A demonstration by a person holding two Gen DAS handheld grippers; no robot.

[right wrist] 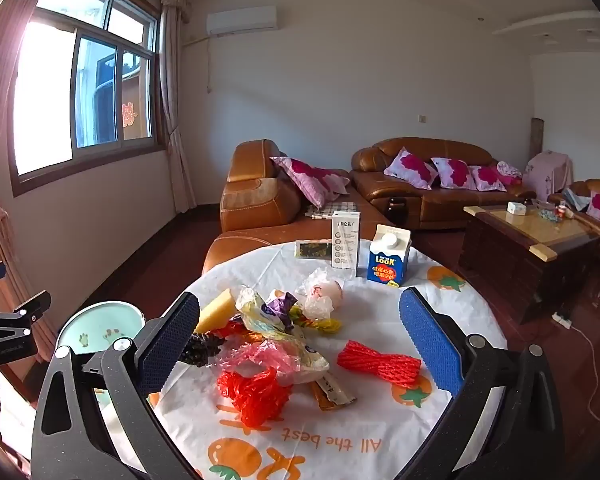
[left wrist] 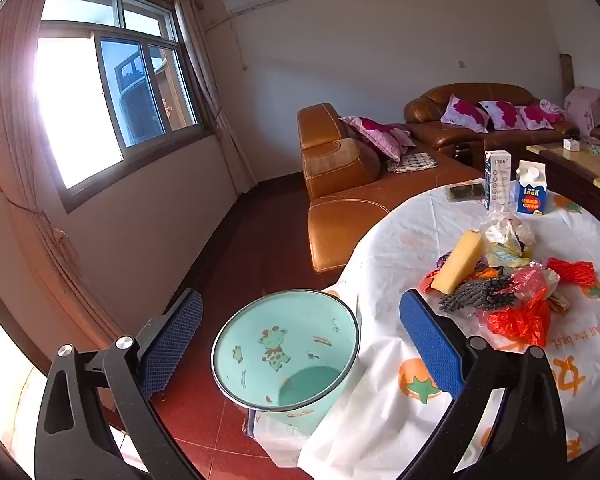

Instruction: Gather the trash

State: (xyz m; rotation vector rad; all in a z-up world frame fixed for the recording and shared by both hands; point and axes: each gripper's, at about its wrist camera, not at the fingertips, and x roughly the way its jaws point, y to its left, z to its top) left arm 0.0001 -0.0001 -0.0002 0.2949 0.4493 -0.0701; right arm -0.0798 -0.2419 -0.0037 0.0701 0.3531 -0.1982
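A pile of trash lies on the round table (right wrist: 380,432): a yellow sponge (left wrist: 460,262) (right wrist: 216,308), a dark scrubber (left wrist: 476,298) (right wrist: 200,348), red netting (left wrist: 520,322) (right wrist: 254,394), a red net roll (right wrist: 378,362) (left wrist: 572,272), crumpled plastic wrappers (right wrist: 276,316) (left wrist: 504,236). A mint-green bin (left wrist: 284,356) (right wrist: 100,326) stands on the floor at the table's left. My left gripper (left wrist: 300,340) is open above the bin. My right gripper (right wrist: 300,340) is open over the pile, empty.
A white carton (right wrist: 346,240) (left wrist: 497,178), a blue LOOK carton (right wrist: 388,260) (left wrist: 531,190) and a dark packet (right wrist: 314,249) stand at the table's far edge. Brown leather sofas (right wrist: 260,208) and a wooden coffee table (right wrist: 532,240) lie beyond. Red tiled floor (left wrist: 240,248).
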